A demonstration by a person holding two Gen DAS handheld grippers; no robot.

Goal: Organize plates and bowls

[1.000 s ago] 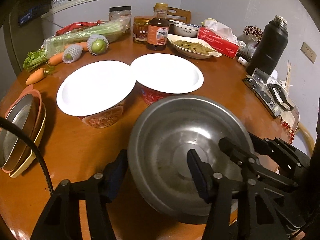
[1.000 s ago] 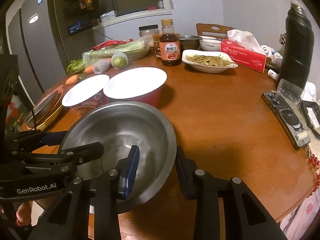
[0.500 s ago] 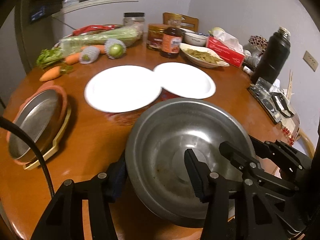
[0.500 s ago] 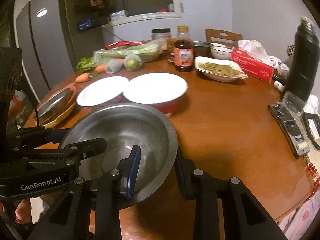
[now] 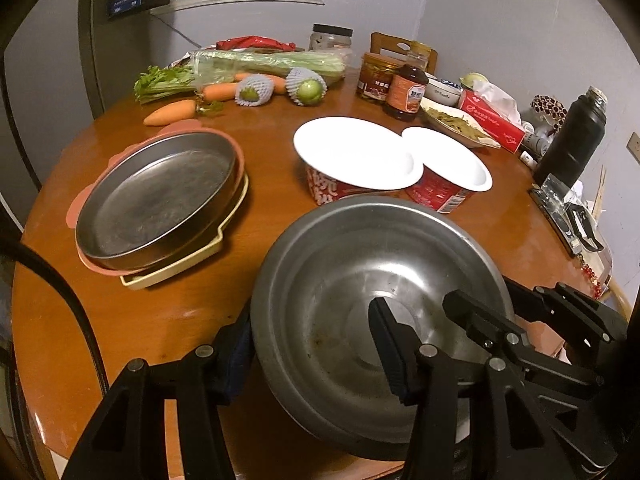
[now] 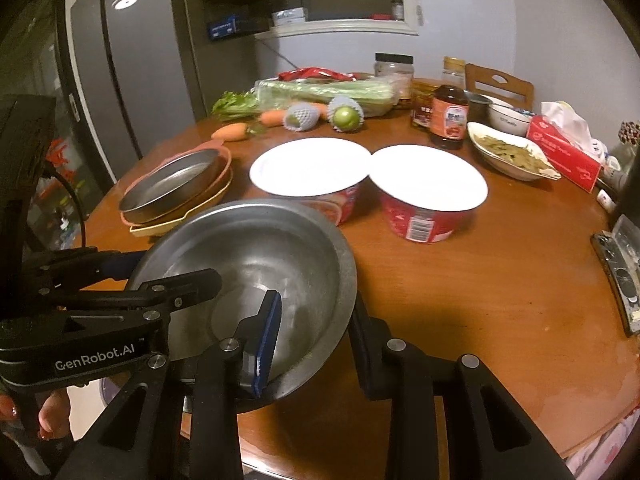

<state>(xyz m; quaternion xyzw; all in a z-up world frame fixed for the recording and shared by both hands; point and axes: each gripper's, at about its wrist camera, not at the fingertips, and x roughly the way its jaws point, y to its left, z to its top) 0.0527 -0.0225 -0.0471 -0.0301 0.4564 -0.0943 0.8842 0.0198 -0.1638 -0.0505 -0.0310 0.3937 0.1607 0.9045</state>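
A large steel bowl (image 5: 360,300) hangs above the near table edge, held by both grippers. My left gripper (image 5: 312,344) is shut on its left rim, one finger inside and one outside. My right gripper (image 6: 316,328) is shut on its right rim (image 6: 344,264) the same way. A stack of plates (image 5: 156,200) lies at the left: a steel pan on a pink plate and a yellow tray; it also shows in the right wrist view (image 6: 176,184).
Two red instant-noodle bowls with white lids (image 5: 356,152) (image 5: 448,164) stand mid-table. Carrots, celery and netted fruit (image 5: 304,88) lie at the back. Jars, a sauce bottle (image 5: 408,92), a food dish, tissue box, black flask (image 5: 572,144) and a scale fill the right.
Both grippers have carried the steel bowl up and to the left. The plate stack has come more fully into view at the left.
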